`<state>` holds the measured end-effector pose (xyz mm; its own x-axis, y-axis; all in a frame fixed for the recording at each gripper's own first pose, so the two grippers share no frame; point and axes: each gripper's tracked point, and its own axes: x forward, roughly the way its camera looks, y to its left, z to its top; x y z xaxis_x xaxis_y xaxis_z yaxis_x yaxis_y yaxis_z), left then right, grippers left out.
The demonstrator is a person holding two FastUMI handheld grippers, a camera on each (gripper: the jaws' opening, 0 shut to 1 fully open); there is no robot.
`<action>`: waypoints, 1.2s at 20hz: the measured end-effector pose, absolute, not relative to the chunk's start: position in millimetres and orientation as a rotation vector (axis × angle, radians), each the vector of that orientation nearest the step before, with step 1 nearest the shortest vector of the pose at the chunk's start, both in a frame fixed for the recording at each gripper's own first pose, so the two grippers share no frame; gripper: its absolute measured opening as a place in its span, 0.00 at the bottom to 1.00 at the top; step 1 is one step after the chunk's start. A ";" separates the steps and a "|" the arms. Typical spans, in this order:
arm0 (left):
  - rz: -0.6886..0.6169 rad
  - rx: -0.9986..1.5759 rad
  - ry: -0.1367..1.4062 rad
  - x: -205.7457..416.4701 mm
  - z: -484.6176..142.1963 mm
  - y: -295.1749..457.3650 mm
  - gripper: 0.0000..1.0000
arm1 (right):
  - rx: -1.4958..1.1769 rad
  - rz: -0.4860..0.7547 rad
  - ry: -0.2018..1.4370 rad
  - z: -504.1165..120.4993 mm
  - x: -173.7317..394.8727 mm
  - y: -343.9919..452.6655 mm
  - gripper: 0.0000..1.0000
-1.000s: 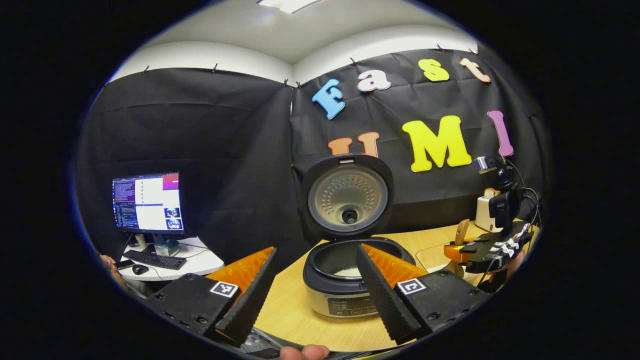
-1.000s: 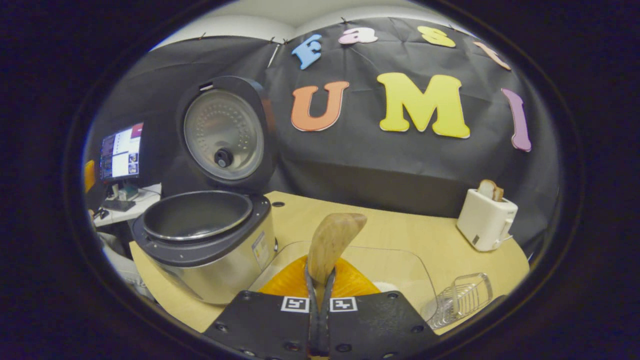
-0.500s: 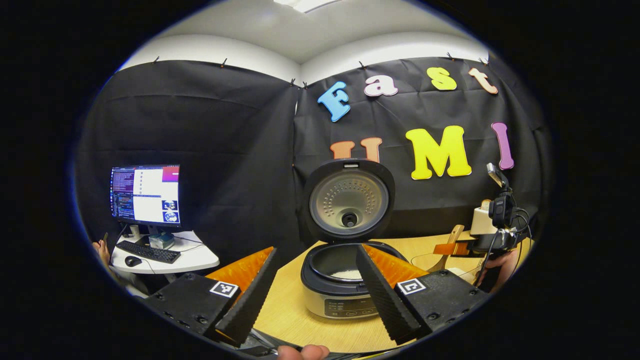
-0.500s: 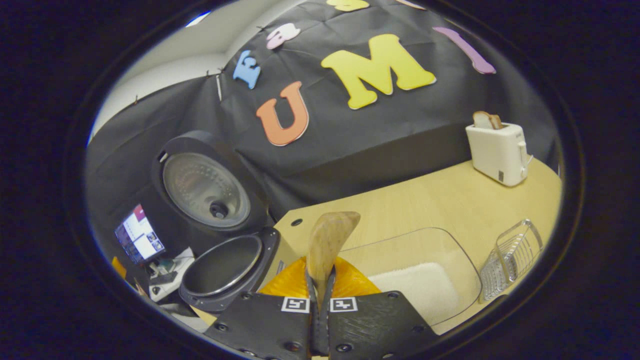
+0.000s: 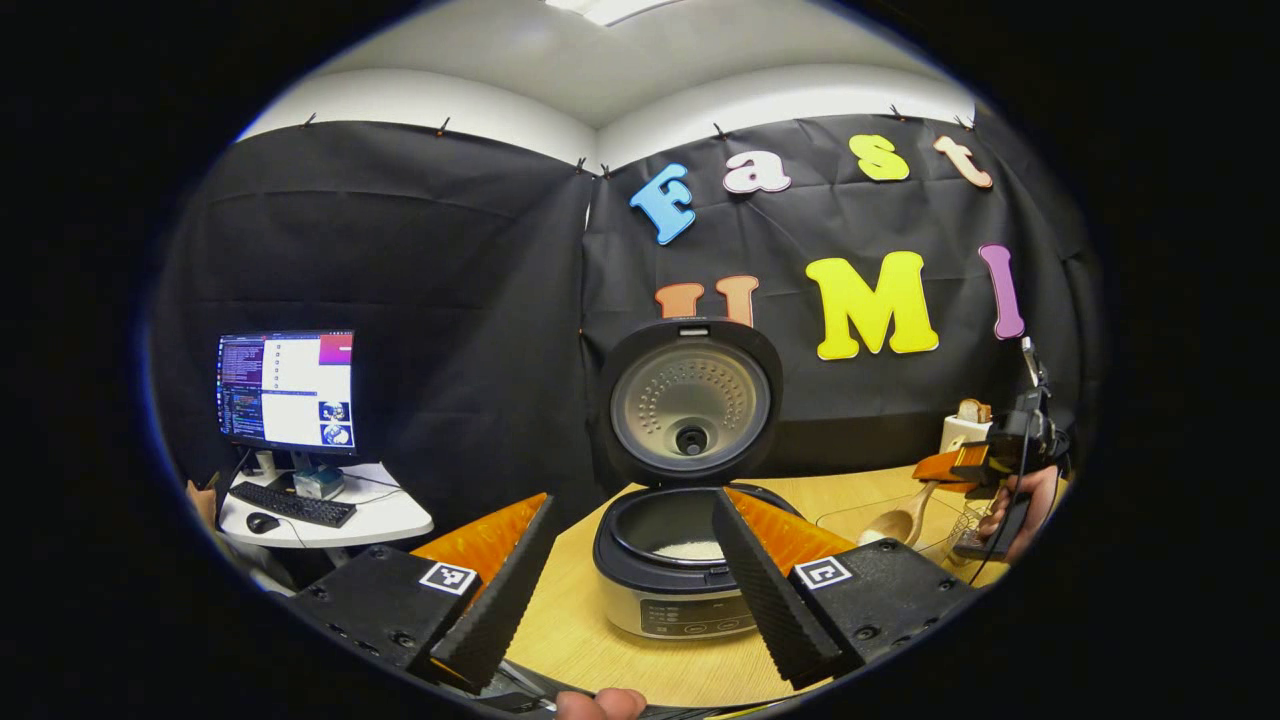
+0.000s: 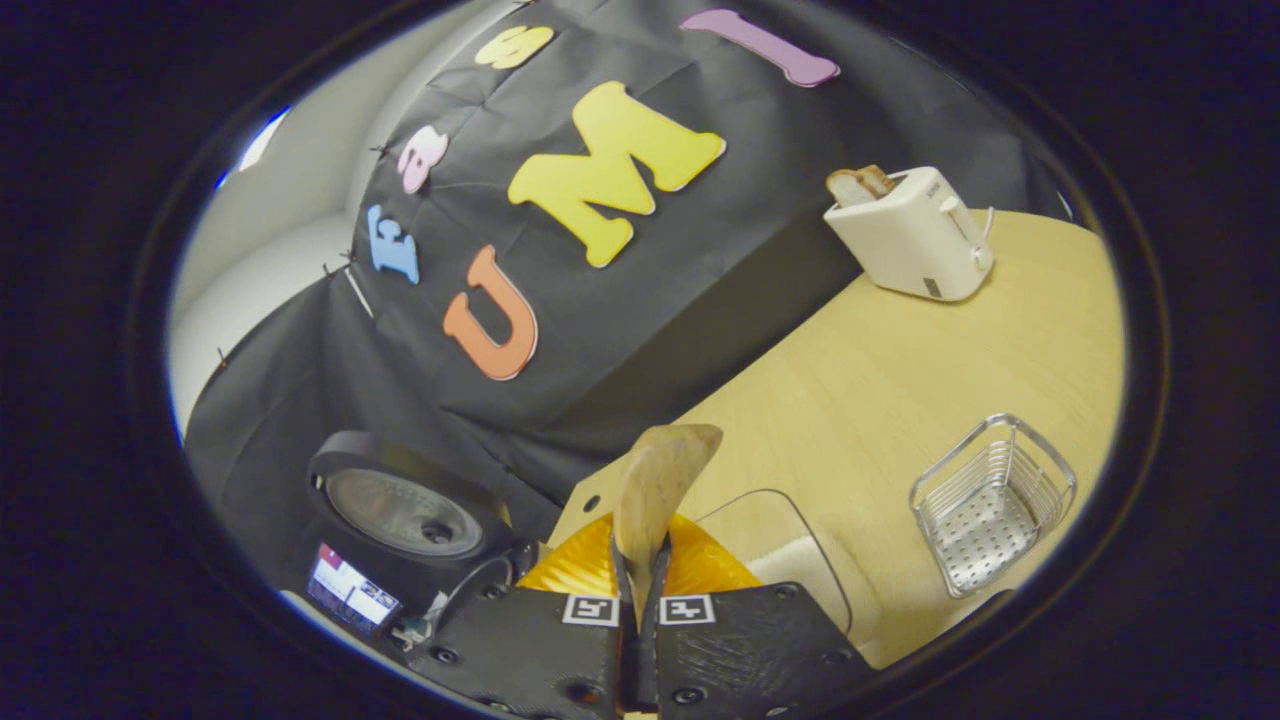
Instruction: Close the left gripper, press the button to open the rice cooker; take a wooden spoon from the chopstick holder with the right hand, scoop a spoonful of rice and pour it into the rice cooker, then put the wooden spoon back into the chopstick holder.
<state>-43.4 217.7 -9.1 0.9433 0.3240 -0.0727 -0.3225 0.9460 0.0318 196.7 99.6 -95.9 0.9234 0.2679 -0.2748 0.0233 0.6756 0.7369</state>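
The left gripper (image 5: 628,590) is hanging with its fingers spread wide and holding nothing, in front of the rice cooker (image 5: 680,570). The cooker is standing on the table (image 5: 580,620) with its lid (image 5: 692,400) raised upright, and some white rice (image 5: 688,549) is lying in the inner pot.

The right gripper (image 6: 640,620) is pinching the wooden spoon (image 6: 655,490) by the handle, with both fingers pressed tight against it. In the left gripper view this gripper (image 5: 975,465) is showing at the far right, held by a hand (image 5: 1020,495), and the spoon bowl (image 5: 890,525) is pointing down over the clear tray (image 5: 850,515).

In the right gripper view the scene is leaning strongly. The tray (image 6: 770,530) with white rice (image 6: 810,570) is lying just beyond the fingers. The wire chopstick holder (image 6: 990,500) is standing on the table at the right, well apart from the spoon. A white toaster (image 6: 910,235) with bread is standing far behind, near the wall. A monitor (image 5: 285,390) is glowing on a side desk (image 5: 330,510) at the left.
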 end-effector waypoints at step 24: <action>0.342 -0.024 0.102 -59.6 -20.0 258.7 0.99 | 0.573 0.449 0.284 43.7 236.9 295.5 0.00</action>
